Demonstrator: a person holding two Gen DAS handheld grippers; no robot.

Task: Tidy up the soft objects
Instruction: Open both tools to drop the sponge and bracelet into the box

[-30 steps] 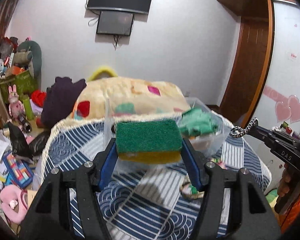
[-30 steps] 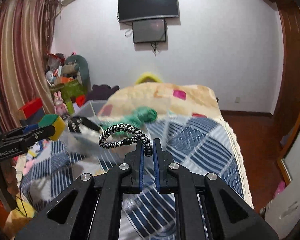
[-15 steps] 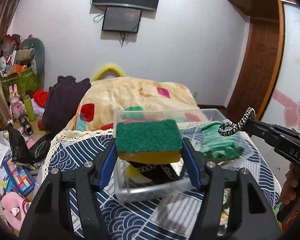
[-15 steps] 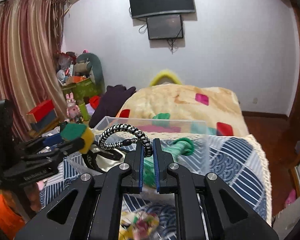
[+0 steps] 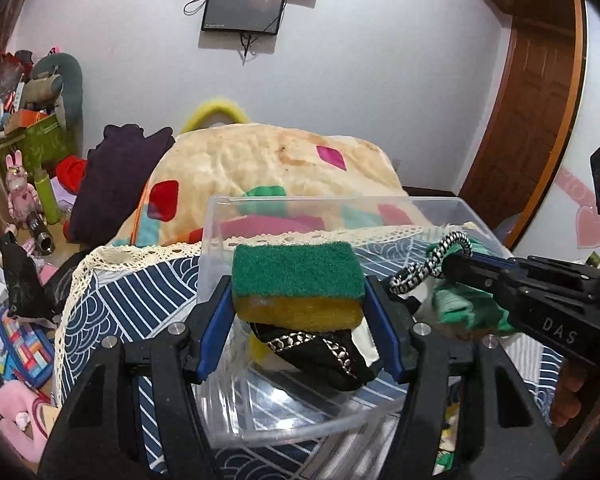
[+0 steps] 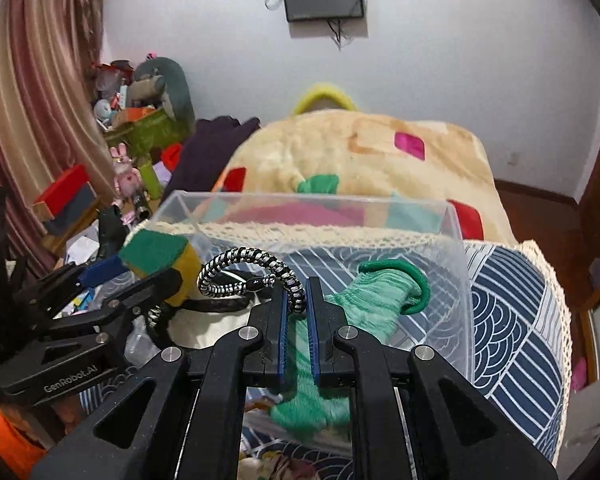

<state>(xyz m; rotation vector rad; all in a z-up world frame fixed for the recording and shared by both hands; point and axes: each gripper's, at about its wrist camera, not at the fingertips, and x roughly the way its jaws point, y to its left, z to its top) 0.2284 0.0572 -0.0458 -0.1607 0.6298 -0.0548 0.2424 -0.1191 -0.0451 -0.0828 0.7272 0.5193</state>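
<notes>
Left hand-held gripper [image 5: 298, 300]: clamped on a sponge [image 5: 296, 284], green scouring face up, yellow foam below; held above the near-left part of the bin.
Right hand-held gripper [image 6: 297, 300]: fingers nearly together, pinching one end of a black-and-white braided cord loop [image 6: 244, 270]; loop arches up and to the left, over the bin.
Cross-check, left wrist view: right hand-held gripper [image 5: 446, 266] enters from the right edge, cord loop [image 5: 430, 266] at its tip, just beside the sponge.
Cross-check, right wrist view: left hand-held gripper [image 6: 148, 268] at left with sponge [image 6: 160, 256], close to the cord loop.
Clear plastic bin [image 5: 216, 232]: sits on the bed, on the blue-and-white patterned cover [image 5: 140, 296] with lace edging.
Bin contents: black item with chain trim [image 5: 320, 352] directly under the sponge; green knitted sock [image 6: 372, 300] along the right side; pale cloth beneath, kind cannot be told.
Behind bin: cream quilt with coloured patches [image 5: 268, 160], then dark purple garment [image 5: 116, 172] toward the bed's far-left corner.
Far wall: small dark screen [image 5: 242, 8].
</notes>
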